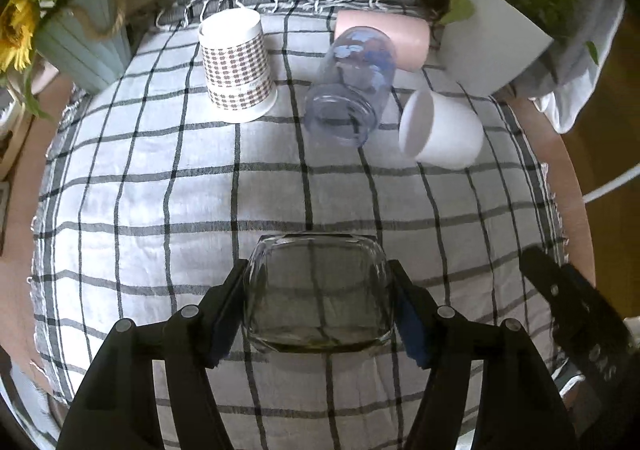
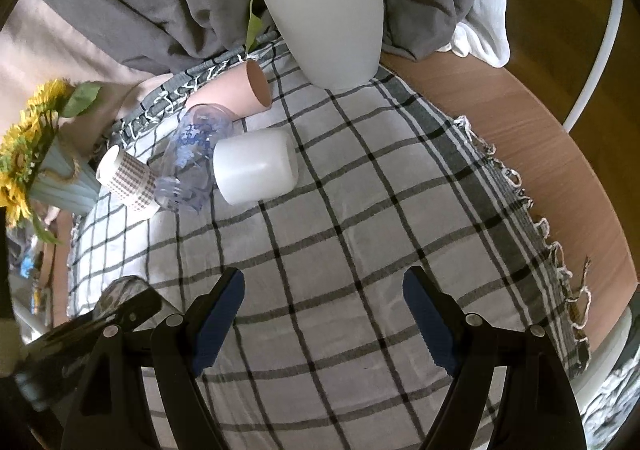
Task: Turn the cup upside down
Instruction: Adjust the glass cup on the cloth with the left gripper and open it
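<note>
Holding a clear glass cup [image 1: 318,296] tight between both fingers of the left gripper [image 1: 318,306], low over the checked cloth [image 1: 160,178]. Right gripper [image 2: 324,310] wide apart, holding nothing. Farther back: checked paper cup [image 1: 236,66] upside down, blue jar [image 1: 350,84], white cup [image 1: 442,130] and pink cup [image 1: 386,36] on their sides.

You have the glass cup [image 1: 318,296] on the tablecloth [image 1: 160,190], nearest you, between the fingers of your left gripper [image 1: 318,308]. Take the clear bottle [image 1: 350,86] as your landmark: it lies on its side on the far half of the cloth. Left of the bottle a paper cup [image 1: 236,64] stands mouth down. Right of it a plastic cup [image 1: 442,130] lies on its side. Behind it lies a tube-like cup [image 1: 394,36], touching it. Beyond and right of the bottle stands a plant pot [image 1: 488,46]; far left, a vase of flowers [image 1: 80,46]. Your right gripper [image 2: 324,316] hangs over the cloth, nearer than the bottle.
</note>
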A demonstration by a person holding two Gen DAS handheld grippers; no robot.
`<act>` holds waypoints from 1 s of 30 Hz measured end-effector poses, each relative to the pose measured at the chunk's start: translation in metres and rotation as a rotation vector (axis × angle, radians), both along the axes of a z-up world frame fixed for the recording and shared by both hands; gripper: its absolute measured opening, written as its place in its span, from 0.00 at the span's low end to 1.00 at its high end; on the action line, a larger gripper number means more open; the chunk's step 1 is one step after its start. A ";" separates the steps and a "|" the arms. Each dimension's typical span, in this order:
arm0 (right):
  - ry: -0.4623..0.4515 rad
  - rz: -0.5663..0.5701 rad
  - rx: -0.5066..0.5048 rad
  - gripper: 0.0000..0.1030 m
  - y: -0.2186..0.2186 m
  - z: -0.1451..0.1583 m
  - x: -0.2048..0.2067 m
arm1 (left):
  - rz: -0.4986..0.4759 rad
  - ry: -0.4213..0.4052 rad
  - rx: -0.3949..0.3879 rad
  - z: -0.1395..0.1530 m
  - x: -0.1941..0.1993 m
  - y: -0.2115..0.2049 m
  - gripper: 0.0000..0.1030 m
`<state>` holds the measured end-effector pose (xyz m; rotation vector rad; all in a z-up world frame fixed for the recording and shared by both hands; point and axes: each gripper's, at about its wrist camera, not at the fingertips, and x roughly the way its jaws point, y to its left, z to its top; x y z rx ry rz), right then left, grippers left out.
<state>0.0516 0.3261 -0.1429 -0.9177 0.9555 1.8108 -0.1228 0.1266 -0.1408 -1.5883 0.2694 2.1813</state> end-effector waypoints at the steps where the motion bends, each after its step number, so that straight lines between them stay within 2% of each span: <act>1: -0.007 0.002 0.002 0.79 -0.001 -0.001 0.000 | -0.001 0.006 -0.007 0.000 0.005 -0.001 0.64; 9: -0.045 0.017 -0.014 0.79 -0.005 -0.011 0.004 | -0.029 0.020 0.004 -0.003 0.024 0.001 0.64; 21: -0.075 0.026 -0.011 0.79 -0.009 -0.014 0.004 | -0.044 0.031 0.017 -0.004 0.026 0.001 0.64; 23: -0.074 0.027 -0.009 0.79 -0.010 -0.013 0.004 | -0.045 0.007 0.040 -0.004 0.025 0.001 0.67; 25: -0.074 0.028 -0.005 0.79 -0.010 -0.011 0.004 | -0.041 0.000 0.054 -0.004 0.024 0.000 0.76; 28: -0.082 0.028 0.006 0.79 -0.011 -0.006 0.005 | -0.036 0.033 0.058 0.002 0.027 -0.001 0.83; 30: -0.090 0.021 0.016 0.80 -0.012 -0.003 0.005 | -0.045 0.050 0.072 0.007 0.029 -0.002 0.83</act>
